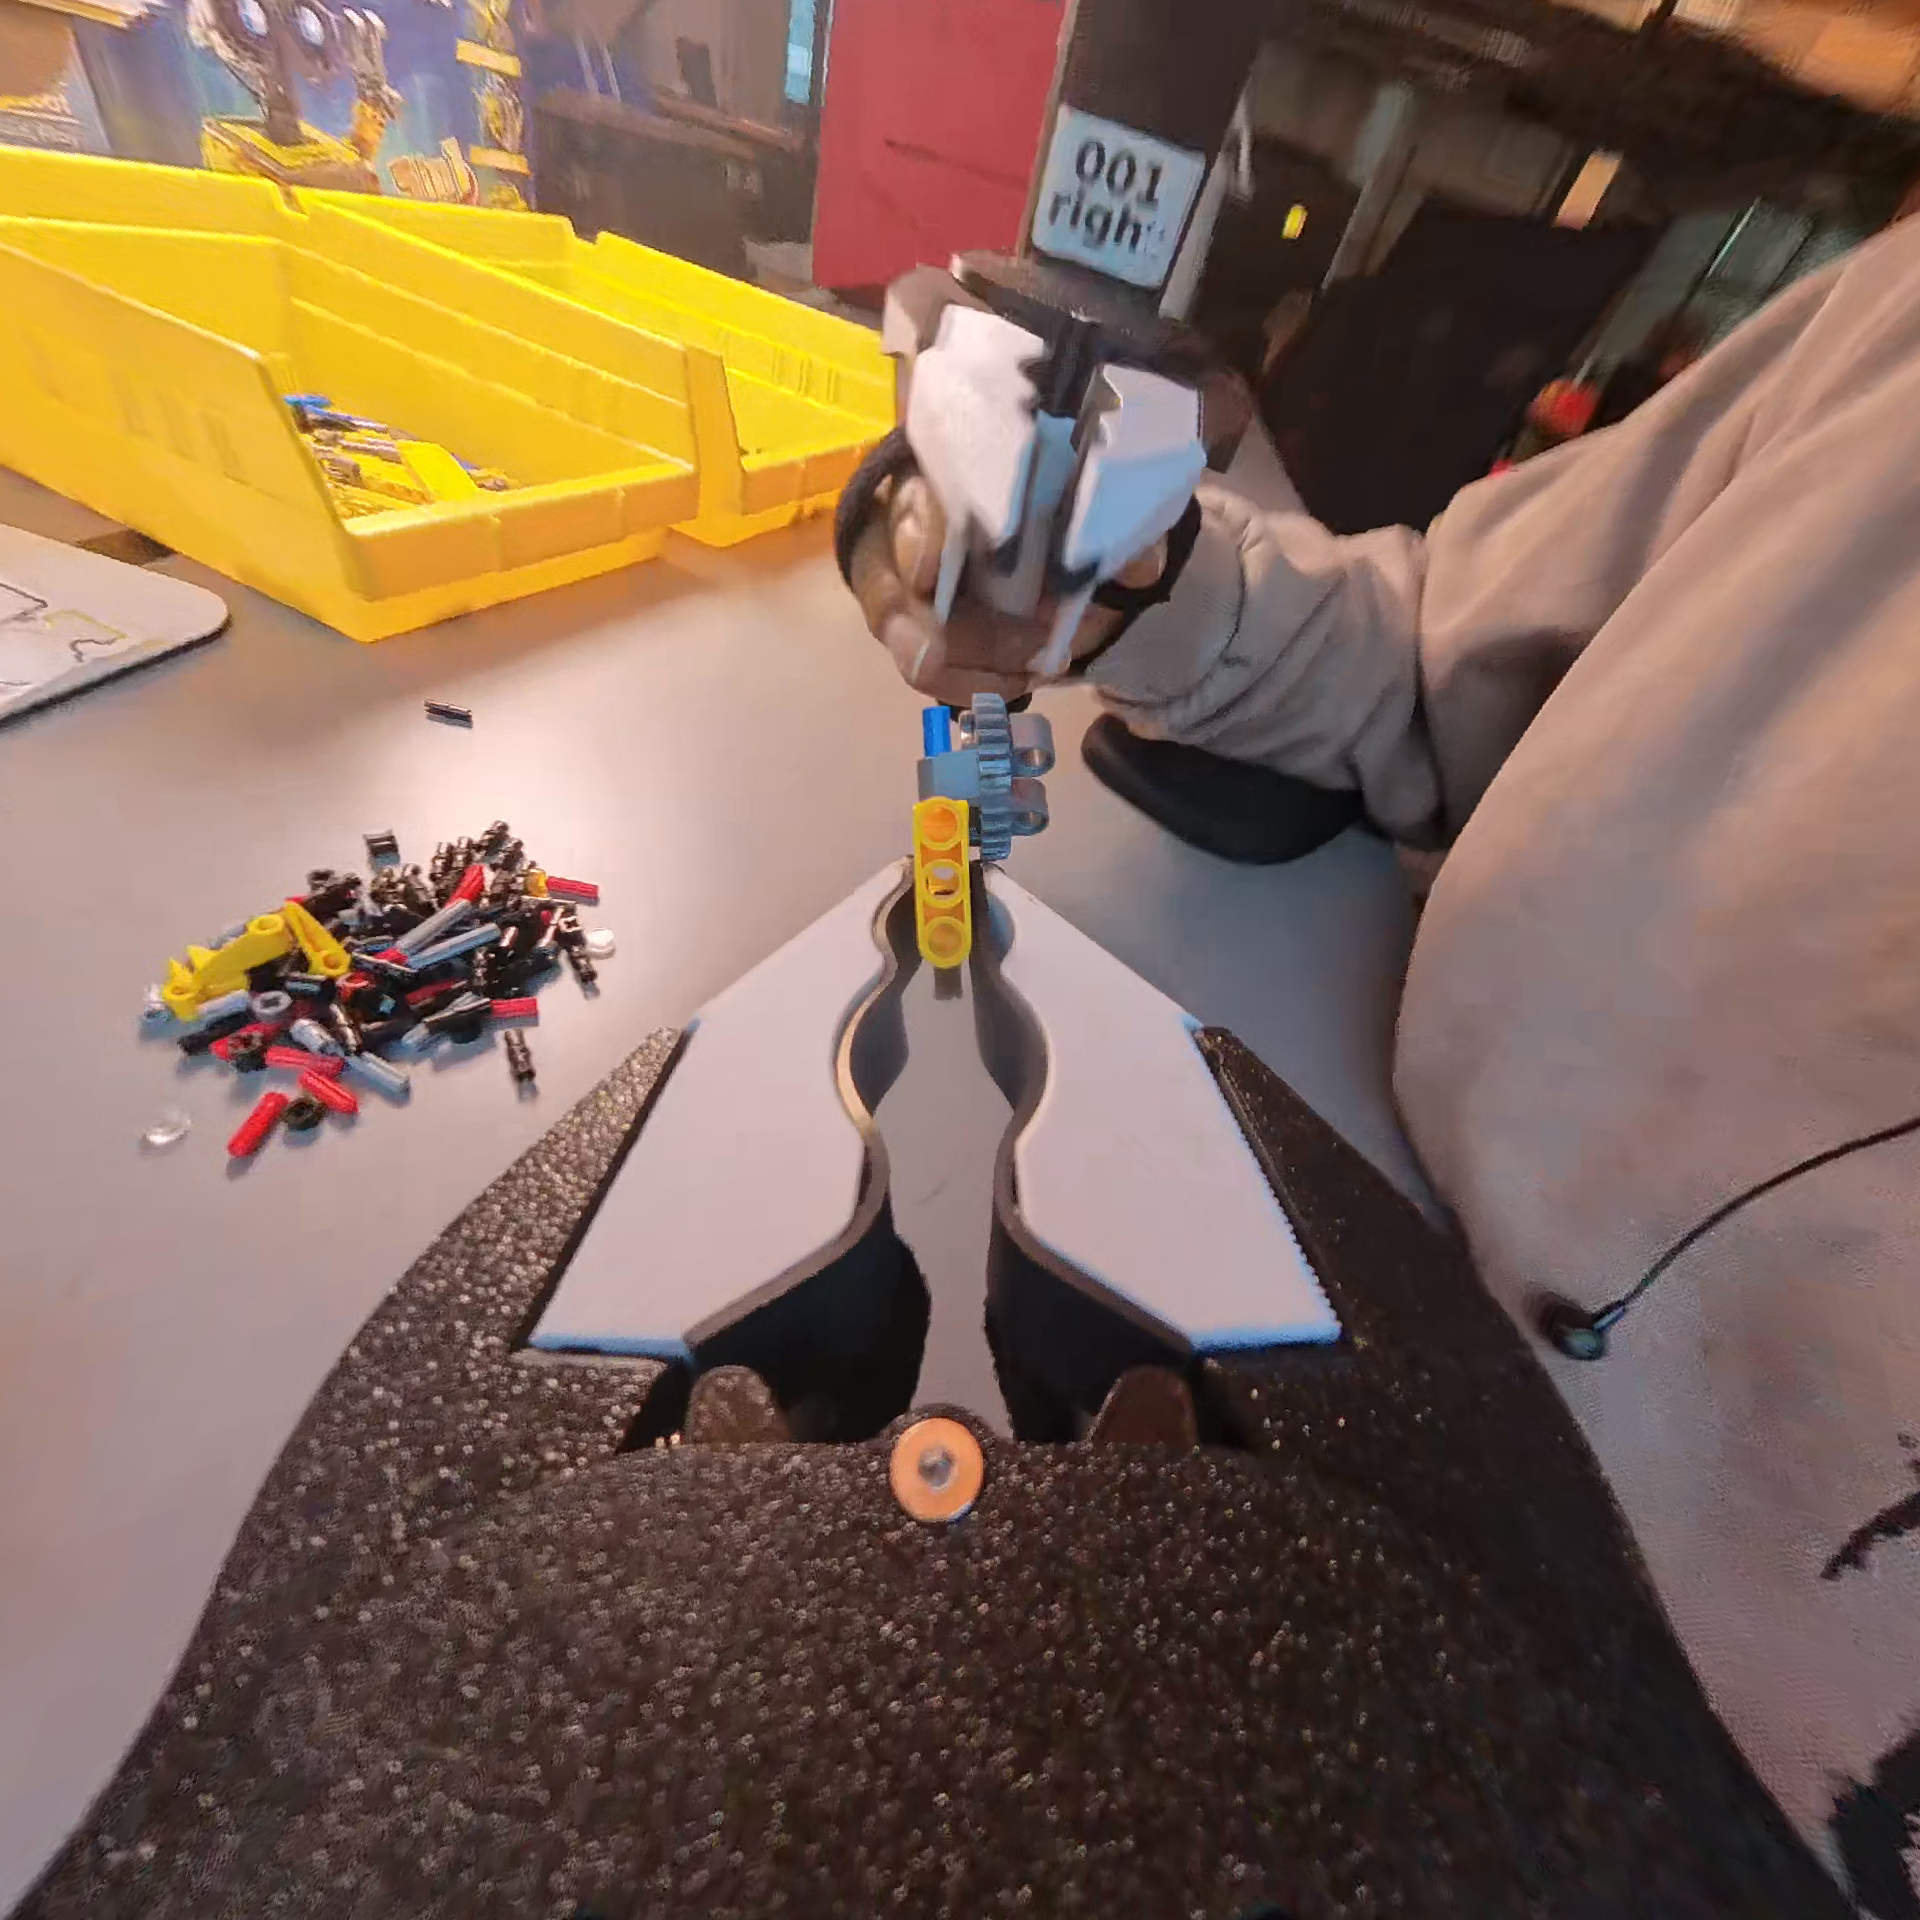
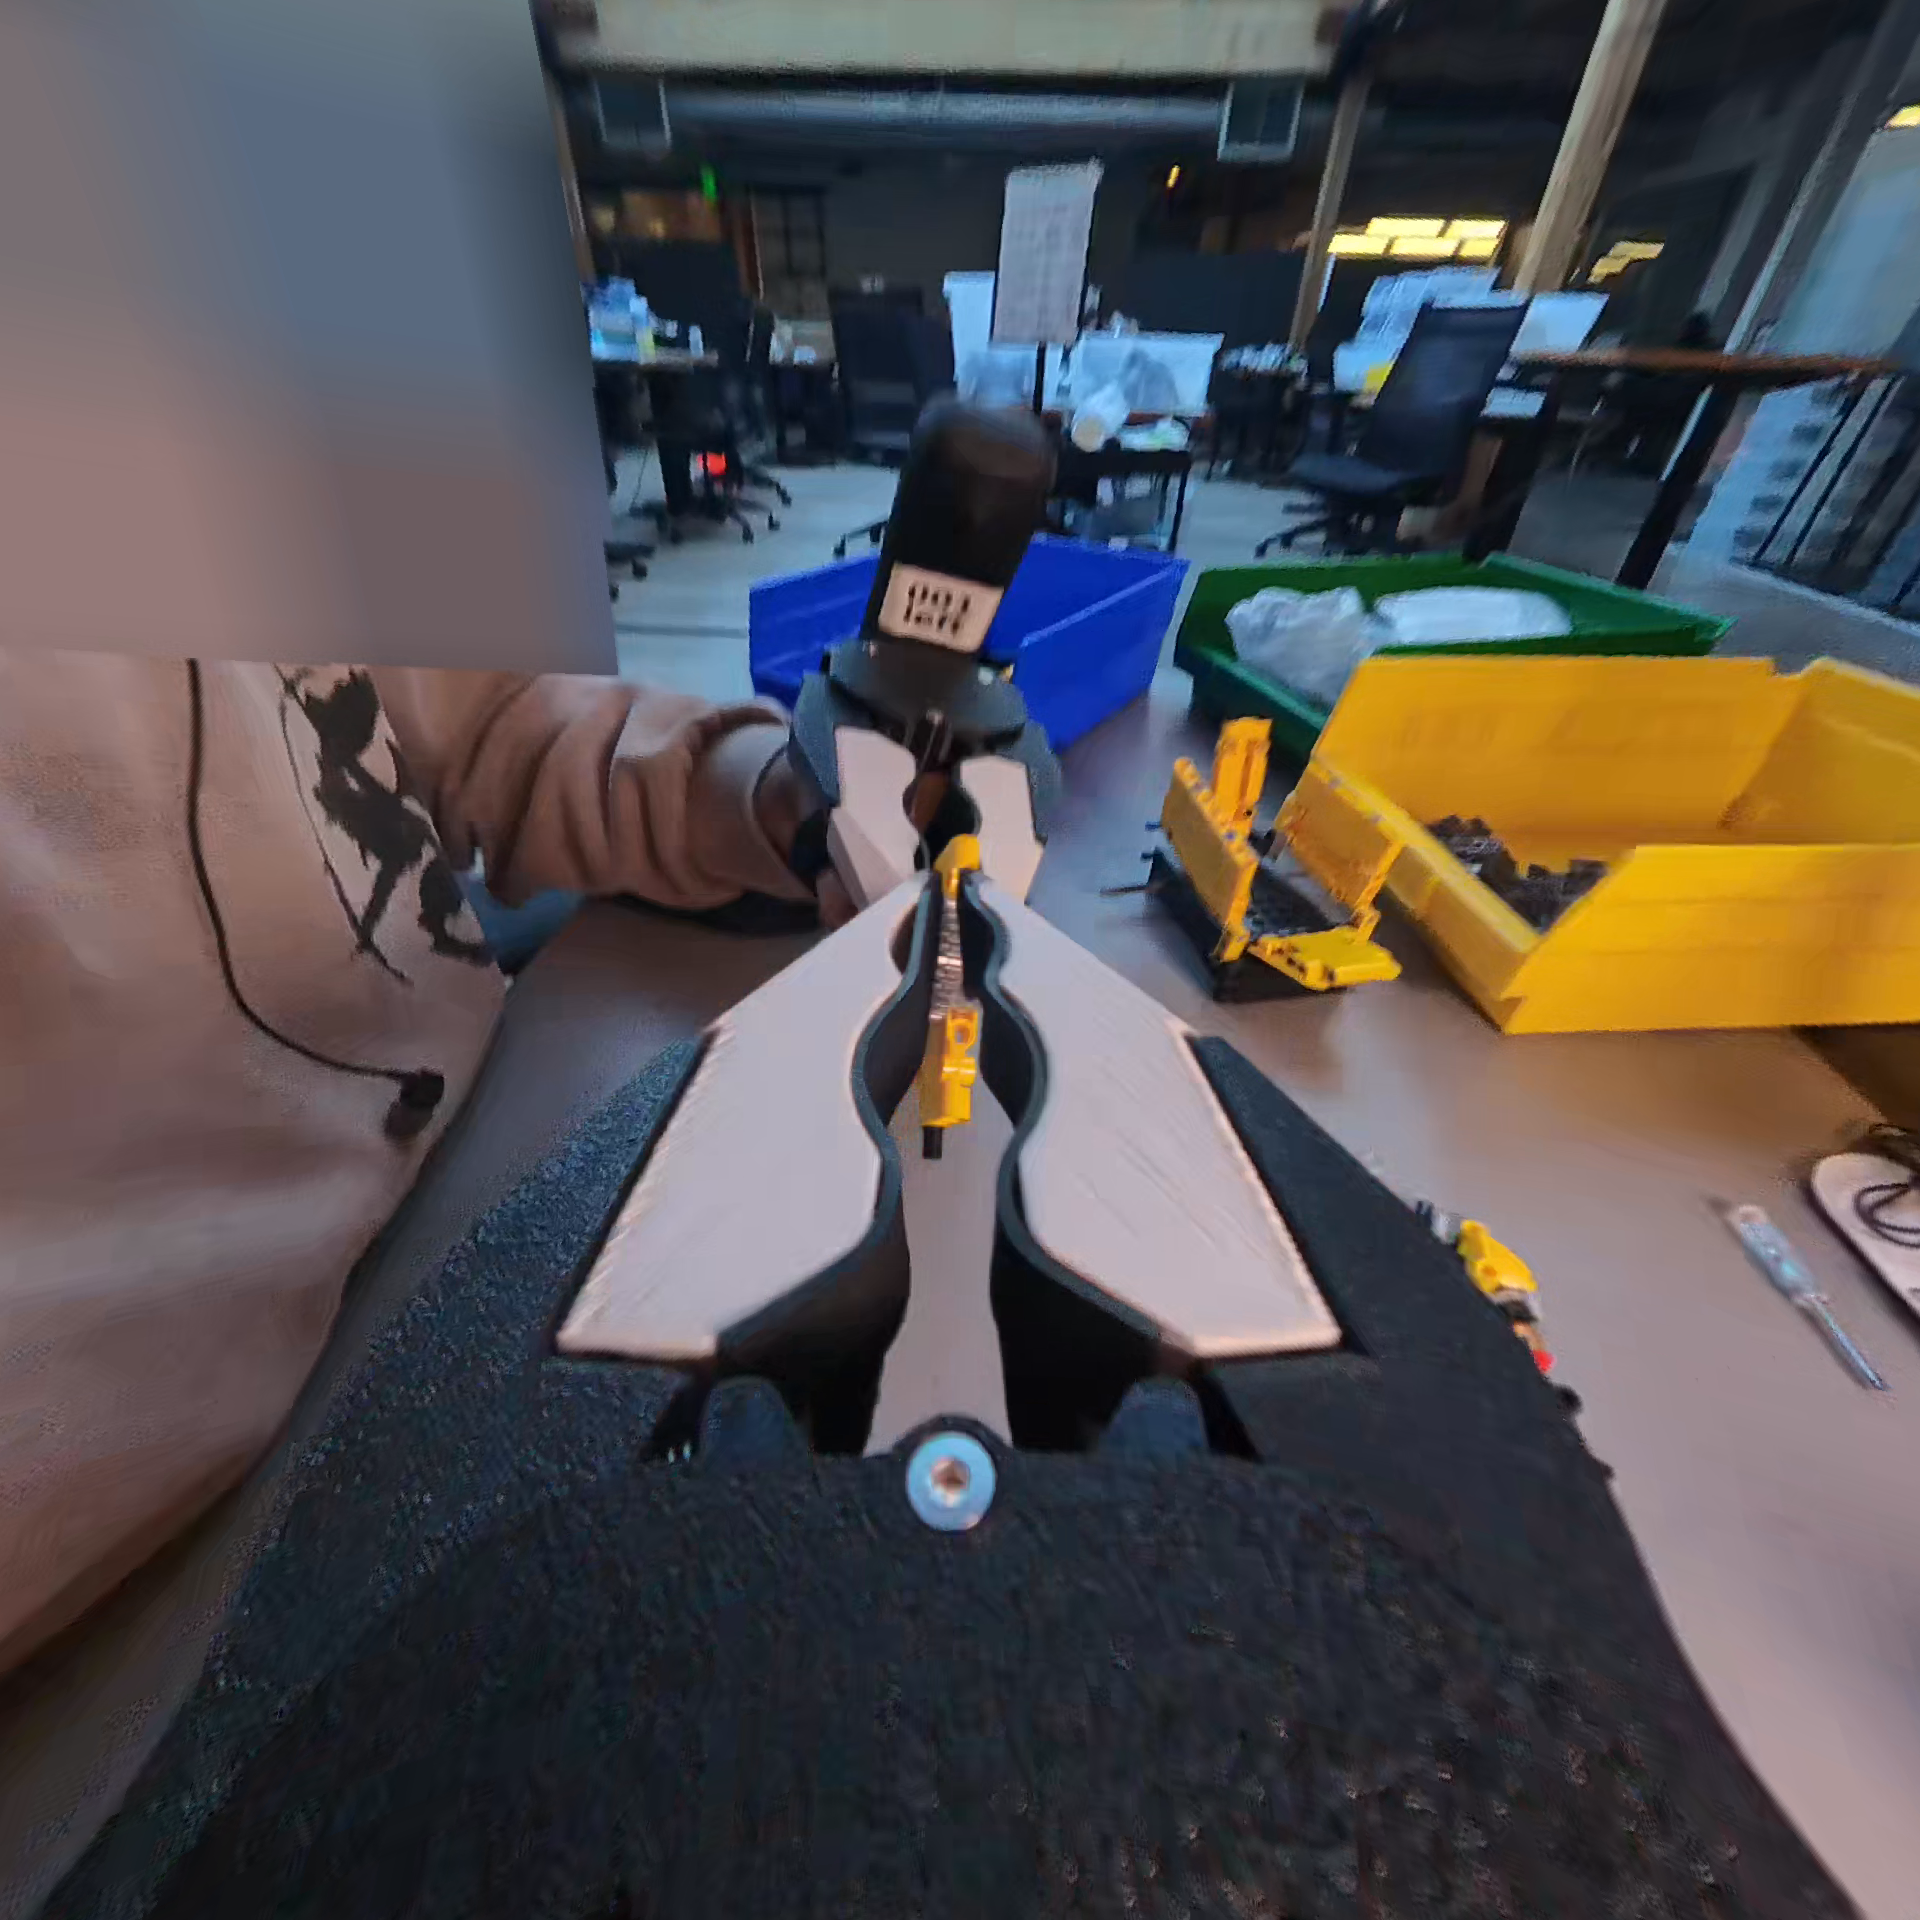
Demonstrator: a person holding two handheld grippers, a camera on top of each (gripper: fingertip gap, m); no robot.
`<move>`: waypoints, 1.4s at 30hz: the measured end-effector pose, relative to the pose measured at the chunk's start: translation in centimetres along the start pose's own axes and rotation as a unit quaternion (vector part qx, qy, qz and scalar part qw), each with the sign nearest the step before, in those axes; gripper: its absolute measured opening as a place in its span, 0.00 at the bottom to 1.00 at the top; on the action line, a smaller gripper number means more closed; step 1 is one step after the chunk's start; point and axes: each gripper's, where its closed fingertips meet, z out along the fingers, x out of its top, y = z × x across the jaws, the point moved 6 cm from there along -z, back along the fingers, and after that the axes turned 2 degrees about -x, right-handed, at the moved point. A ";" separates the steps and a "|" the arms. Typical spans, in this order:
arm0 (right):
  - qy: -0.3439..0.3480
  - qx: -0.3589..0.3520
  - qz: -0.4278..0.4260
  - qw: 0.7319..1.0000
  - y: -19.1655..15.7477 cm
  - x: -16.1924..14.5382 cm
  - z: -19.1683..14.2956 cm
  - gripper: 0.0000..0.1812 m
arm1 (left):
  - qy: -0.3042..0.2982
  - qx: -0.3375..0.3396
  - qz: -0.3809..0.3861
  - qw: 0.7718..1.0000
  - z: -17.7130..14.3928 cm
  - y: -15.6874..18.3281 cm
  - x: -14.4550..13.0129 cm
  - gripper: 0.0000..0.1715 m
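Observation:
In the left wrist view my left gripper (image 1: 943, 883) is shut on a yellow three-hole beam (image 1: 941, 894). The beam carries a grey gear (image 1: 994, 774), a grey connector and a blue pin (image 1: 934, 730), held above the grey table (image 1: 675, 727). My right gripper (image 1: 997, 644) comes down from above with its tips right at the top of the gear. In the right wrist view the right gripper (image 2: 948, 883) has its pads almost together. The gear's toothed edge (image 2: 948, 966) and a yellow part (image 2: 950, 1075) show in the slit between them. The left gripper (image 2: 940, 831) faces it just beyond.
A pile of small black, red, grey and yellow parts (image 1: 384, 966) lies left of the grippers, with a lone black pin (image 1: 448, 712) and yellow bins (image 1: 416, 416) behind. A partly built yellow-and-black model (image 2: 1268, 894), yellow (image 2: 1662, 852), blue (image 2: 1091, 623) and green (image 2: 1455, 613) bins and a slim tool (image 2: 1803, 1299) lie to the right. A person's sleeve (image 1: 1351, 623) is close. Tip to tip, the grippers are about 6 centimeters apart.

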 end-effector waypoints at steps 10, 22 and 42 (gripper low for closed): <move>-0.101 0.047 0.007 0.994 -0.8 -2.7 1.0 0.05 | -0.044 0.006 0.036 0.998 0.5 0.7 -1.3 0.04; -0.171 0.053 -0.046 0.983 -2.0 -3.9 1.9 0.08 | -0.061 -0.004 0.037 0.997 0.7 1.1 -2.0 0.04; 0.034 0.091 0.159 0.982 0.1 -2.2 1.8 0.06 | 0.061 -0.022 -0.034 0.997 -0.5 0.9 0.9 0.03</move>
